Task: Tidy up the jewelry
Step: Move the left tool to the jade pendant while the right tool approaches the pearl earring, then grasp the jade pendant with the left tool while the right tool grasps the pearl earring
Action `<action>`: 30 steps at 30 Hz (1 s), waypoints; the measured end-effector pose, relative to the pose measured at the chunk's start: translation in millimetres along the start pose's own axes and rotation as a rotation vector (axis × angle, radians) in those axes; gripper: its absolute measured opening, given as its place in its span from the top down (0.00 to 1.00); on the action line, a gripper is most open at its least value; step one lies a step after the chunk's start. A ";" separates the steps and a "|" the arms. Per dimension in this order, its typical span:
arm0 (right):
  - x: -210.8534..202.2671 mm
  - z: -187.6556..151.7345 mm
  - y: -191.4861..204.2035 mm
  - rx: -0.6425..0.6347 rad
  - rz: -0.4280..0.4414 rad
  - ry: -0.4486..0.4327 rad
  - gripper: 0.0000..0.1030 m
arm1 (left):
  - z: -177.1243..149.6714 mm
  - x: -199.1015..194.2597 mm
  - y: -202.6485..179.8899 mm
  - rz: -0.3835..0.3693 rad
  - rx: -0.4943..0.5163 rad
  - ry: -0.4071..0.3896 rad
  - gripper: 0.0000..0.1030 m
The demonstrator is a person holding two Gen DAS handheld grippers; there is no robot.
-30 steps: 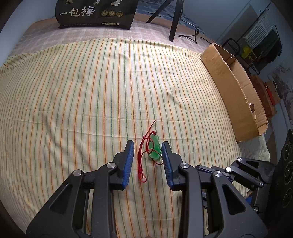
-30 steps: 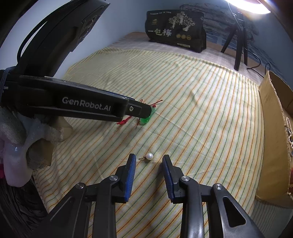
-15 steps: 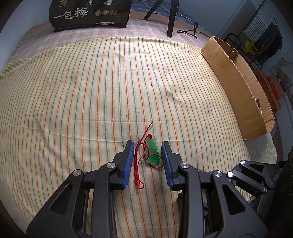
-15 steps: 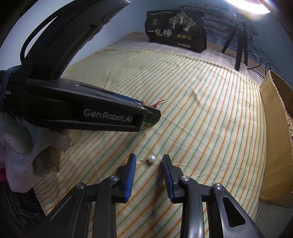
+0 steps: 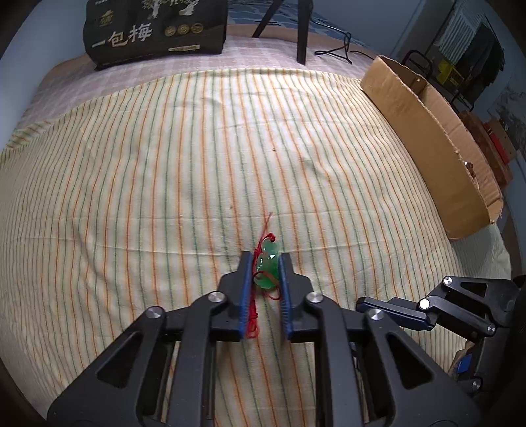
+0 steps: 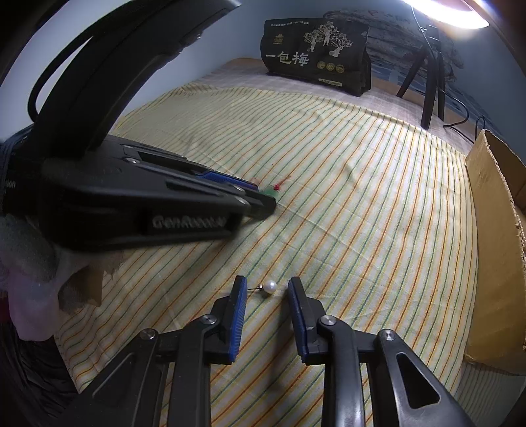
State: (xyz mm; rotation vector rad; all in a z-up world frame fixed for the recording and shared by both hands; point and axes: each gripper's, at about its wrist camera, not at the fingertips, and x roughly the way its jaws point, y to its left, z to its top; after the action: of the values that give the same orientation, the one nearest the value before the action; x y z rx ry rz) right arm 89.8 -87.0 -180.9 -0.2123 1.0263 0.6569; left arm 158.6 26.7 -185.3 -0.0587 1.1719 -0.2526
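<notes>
A green jade pendant on a red cord lies on the striped cloth. My left gripper is shut on the pendant, its blue pads pressing both sides; the cord trails between the fingers. In the right wrist view the left gripper shows with a bit of green pendant at its tip. A white pearl earring on a thin pin lies on the cloth between the fingertips of my right gripper, which is open and not touching it.
An open cardboard box stands along the right edge of the bed. A black bag with Chinese characters and a tripod's legs are at the far end. The striped cloth covers the bed.
My left gripper has closed from open onto the green pendant and shifted forward a little. The right gripper stays open around the pearl earring, barely moved.
</notes>
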 end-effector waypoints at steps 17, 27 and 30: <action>-6.1 2.6 2.8 -0.020 -0.032 -0.008 0.84 | 0.3 -7.4 -1.3 -0.009 -0.015 -0.004 0.96; -34.3 9.4 -5.9 -0.006 -0.046 -0.061 0.84 | 2.4 -34.4 -1.0 -0.032 -0.032 -0.050 0.96; -45.7 8.9 -12.1 0.008 -0.056 -0.080 0.84 | 4.5 -44.9 -3.9 -0.047 -0.037 -0.069 0.96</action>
State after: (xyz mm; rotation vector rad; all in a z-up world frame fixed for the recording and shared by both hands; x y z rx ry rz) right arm 87.5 -111.0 -139.3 -0.2056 0.9425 0.6062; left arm 145.7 32.7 -142.4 -0.1267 1.1071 -0.2680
